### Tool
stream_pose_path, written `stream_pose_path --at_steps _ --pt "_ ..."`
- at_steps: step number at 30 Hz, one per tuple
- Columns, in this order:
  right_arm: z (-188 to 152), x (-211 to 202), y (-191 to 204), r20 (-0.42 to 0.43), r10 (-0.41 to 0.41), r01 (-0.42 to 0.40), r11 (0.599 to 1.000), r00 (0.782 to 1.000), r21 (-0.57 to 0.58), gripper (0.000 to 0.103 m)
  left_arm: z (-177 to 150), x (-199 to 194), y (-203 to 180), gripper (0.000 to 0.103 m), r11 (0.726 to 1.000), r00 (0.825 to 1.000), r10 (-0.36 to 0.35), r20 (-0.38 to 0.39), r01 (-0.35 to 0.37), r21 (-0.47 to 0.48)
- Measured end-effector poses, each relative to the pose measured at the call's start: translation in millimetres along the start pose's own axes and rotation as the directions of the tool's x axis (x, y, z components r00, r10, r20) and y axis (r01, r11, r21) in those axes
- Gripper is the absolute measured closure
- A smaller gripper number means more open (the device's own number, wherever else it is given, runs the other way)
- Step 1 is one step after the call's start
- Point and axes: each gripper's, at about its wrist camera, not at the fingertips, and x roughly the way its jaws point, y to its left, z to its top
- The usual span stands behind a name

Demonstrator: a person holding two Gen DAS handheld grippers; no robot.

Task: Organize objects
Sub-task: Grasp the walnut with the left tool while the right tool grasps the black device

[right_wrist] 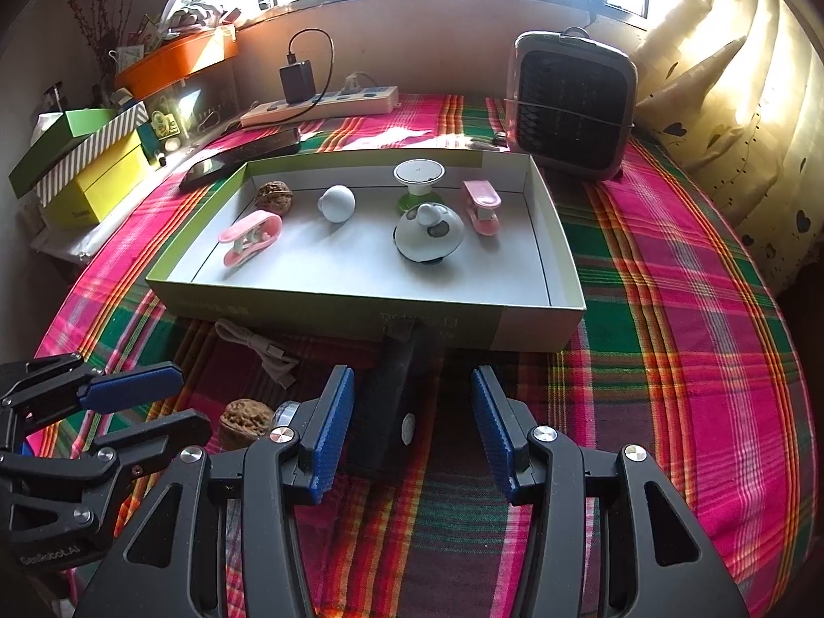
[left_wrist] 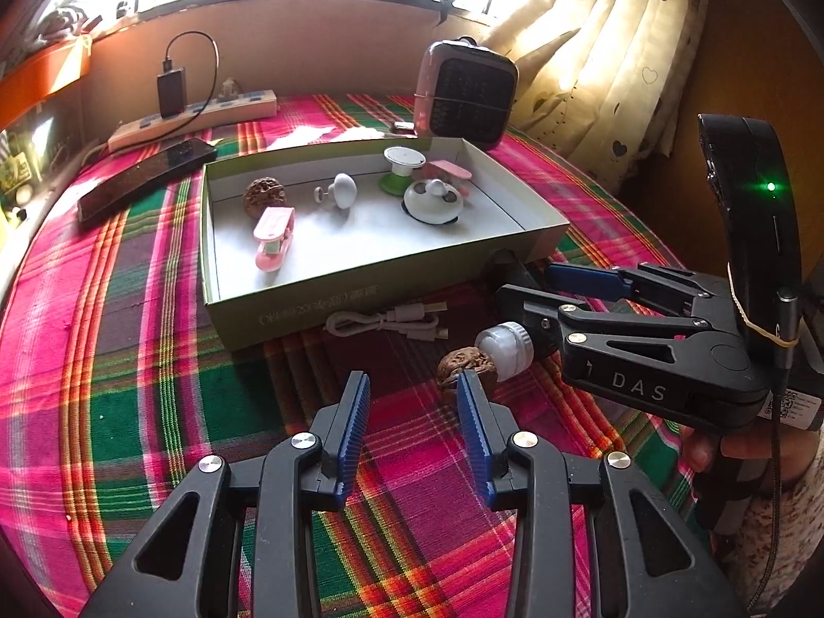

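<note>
Plaid cloth (right_wrist: 669, 309) in pink, green and orange covers the table. On it, toward the far side, lies a shallow green cardboard box (right_wrist: 535, 324) with a white inside. In the box are a walnut (right_wrist: 274, 194) in the far left corner, a pink clip (right_wrist: 251, 237) near it, a white ball-shaped knob (right_wrist: 337, 203), a white disc on a green stand (right_wrist: 418, 180), a round white panda-faced gadget (right_wrist: 429, 232) and a second pink clip (right_wrist: 481, 206) on the right.

Just outside the box, along its near wall, a coiled white cable (right_wrist: 257, 345) lies on the cloth, and a black flashlight-like object (right_wrist: 391, 401) lies with one end against the box wall. Nearer still, a second walnut (left_wrist: 466, 368) sits on the cloth, touching a small white cap-shaped object (left_wrist: 504, 347) on its right.

The left gripper (left_wrist: 412, 386) hangs over the cloth with its blue-padded jaws apart and nothing between them; the tip of its right finger lies in front of the second walnut, though I cannot tell whether it touches. The right gripper (right_wrist: 412, 381) is also spread and empty, with the black object's near end seen between its finger tips but not pressed by them. In the left wrist view, part of a hand (left_wrist: 721, 448) grips the right tool's handle.

Behind the box stand a small fan heater (right_wrist: 569, 108), a power strip (right_wrist: 319, 105) with a black charger (right_wrist: 297, 81) plugged in, and a dark phone (right_wrist: 206, 170). Cream curtains (right_wrist: 731, 103) hang at the right.
</note>
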Motion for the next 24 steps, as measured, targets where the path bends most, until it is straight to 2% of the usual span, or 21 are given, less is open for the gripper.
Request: stream_pose_path --at_steps 18,21,24 --pt "-8 3 -14 -0.017 -0.026 0.026 1.0 1.0 0.015 0.055 1 11 -9 0.064 0.999 0.999 -0.034 -0.034 0.035 0.033" --pt "-9 1 -18 -0.015 -0.025 0.026 0.999 1.0 0.024 0.062 1 13 -11 0.064 0.999 0.999 -0.033 -0.038 0.034 0.037" --pt "-11 0 -22 -0.014 -0.025 0.025 0.999 1.0 0.027 0.063 2 14 -12 0.064 0.999 0.999 -0.031 -0.041 0.033 0.043"
